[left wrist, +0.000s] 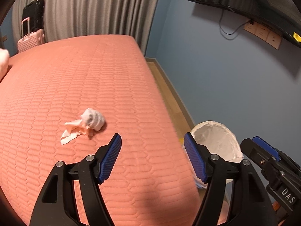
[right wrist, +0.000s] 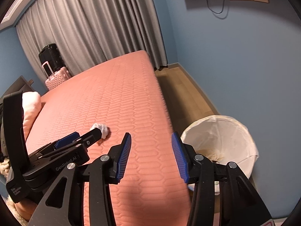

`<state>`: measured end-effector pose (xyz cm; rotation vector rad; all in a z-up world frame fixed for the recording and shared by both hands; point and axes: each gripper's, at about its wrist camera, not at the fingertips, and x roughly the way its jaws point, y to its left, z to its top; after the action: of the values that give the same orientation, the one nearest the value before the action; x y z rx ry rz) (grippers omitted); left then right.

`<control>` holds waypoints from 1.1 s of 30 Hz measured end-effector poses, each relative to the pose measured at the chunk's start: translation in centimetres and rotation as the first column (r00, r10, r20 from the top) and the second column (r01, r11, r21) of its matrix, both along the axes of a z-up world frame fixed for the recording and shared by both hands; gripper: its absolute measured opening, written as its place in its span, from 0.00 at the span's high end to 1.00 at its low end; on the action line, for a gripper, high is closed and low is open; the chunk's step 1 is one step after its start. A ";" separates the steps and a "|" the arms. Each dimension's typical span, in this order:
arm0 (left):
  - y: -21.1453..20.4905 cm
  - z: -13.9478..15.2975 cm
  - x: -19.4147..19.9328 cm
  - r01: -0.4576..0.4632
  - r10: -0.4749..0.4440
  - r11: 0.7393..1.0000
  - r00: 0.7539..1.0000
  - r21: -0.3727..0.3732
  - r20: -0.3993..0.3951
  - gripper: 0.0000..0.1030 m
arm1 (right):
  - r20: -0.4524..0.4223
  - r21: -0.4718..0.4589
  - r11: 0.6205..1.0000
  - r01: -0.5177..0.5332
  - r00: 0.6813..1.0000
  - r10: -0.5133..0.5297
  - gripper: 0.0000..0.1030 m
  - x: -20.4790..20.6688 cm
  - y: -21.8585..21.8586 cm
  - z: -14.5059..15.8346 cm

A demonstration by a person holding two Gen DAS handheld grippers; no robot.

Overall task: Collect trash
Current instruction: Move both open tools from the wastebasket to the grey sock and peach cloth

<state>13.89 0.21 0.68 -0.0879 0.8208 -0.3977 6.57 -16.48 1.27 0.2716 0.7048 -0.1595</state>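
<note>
Nothing is held yet: the left gripper and the right gripper are both spread wide, and the crumpled tissue is left on the bed, well apart from the lined bin.

Bed surface: open quilted cover; only the crumpled tissue lies near its middle.
Far left: pillow at the bed edge; suitcases beyond.
Right of bed: narrow floor strip between mattress and blue wall.
Near right: lined bin fills the floor strip, mouth unobstructed.
</note>
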 end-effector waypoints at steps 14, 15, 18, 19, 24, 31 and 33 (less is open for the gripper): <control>7.4 -3.9 1.6 -0.119 0.120 0.993 0.990 0.020 -0.076 0.25 | -0.069 0.012 0.997 -0.079 0.994 0.079 0.52 4.0 5.2 -2.4; 8.0 -4.3 1.8 -0.128 0.129 0.992 0.988 0.022 -0.085 0.25 | -0.075 0.015 0.996 -0.083 0.994 0.084 0.51 4.4 5.5 -2.7; 9.7 -5.3 2.6 -0.155 0.157 0.987 0.982 0.033 -0.104 0.22 | -0.087 0.021 0.995 -0.094 0.992 0.095 0.49 5.5 6.5 -3.4; 10.1 -5.5 2.8 -0.163 0.166 0.986 0.980 0.036 -0.108 0.20 | -0.095 0.023 0.995 -0.101 0.990 0.103 0.49 6.0 6.9 -3.7; 13.1 -7.2 4.2 -0.216 0.221 0.975 0.966 0.052 -0.135 0.17 | -0.123 0.041 0.990 -0.134 0.983 0.139 0.49 8.6 8.7 -5.3; 16.5 -9.2 6.5 -0.272 0.281 0.960 0.944 0.070 -0.172 0.17 | -0.166 0.095 0.982 -0.163 0.970 0.177 0.49 13.1 11.5 -8.2; 17.4 -9.7 7.5 -0.288 0.296 0.955 0.937 0.070 -0.184 0.16 | -0.178 0.102 0.981 -0.164 0.967 0.181 0.49 14.5 12.0 -8.9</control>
<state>21.42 17.63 -9.04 -0.2093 0.9904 -0.0902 21.06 -4.46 -7.67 0.2785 0.9190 0.0125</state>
